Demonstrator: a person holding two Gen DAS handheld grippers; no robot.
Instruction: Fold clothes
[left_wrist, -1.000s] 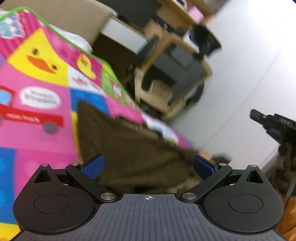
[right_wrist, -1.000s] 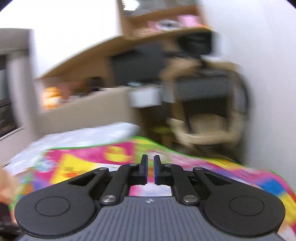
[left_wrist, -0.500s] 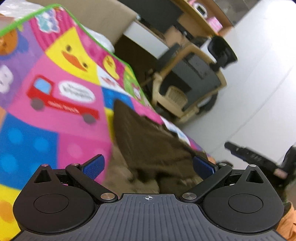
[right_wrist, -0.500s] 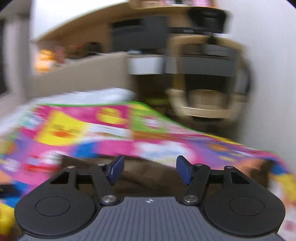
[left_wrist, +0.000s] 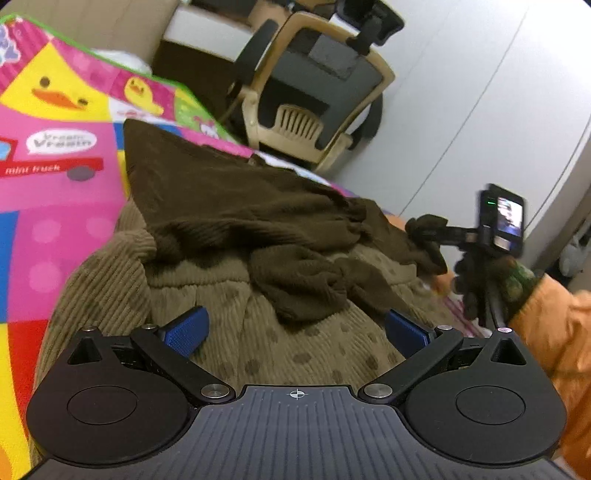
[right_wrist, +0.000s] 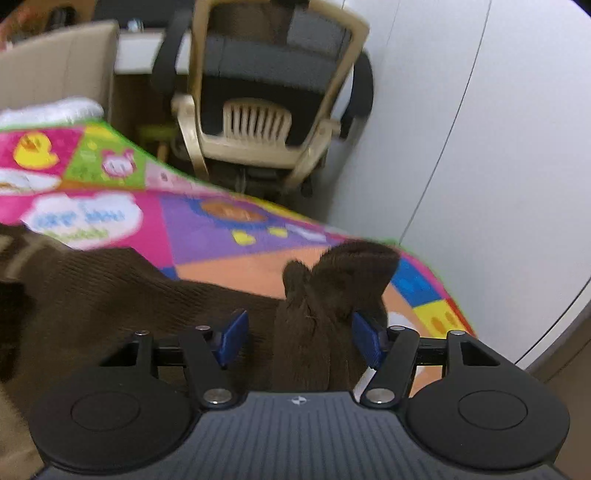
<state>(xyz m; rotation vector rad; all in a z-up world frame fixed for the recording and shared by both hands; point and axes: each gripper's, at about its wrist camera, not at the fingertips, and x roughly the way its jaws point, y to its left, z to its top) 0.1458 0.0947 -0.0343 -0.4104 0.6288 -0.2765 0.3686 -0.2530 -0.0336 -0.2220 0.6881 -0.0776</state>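
Jaws spread on both grippers, right gripper (right_wrist: 299, 341) straddling dark brown knit sweater (left_wrist: 236, 206)'s bunched end; next, clench.

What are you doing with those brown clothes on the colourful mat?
A person holds a gripper in each hand and is starting to fold clothes on a bright play mat. A dark brown knit sweater lies crumpled on top of an olive corduroy garment with dots. The left gripper is open above the corduroy, holding nothing. The right gripper is open too, with a bunched end of the sweater, probably a sleeve, between its fingers, not yet pinched. Nothing is folded yet.
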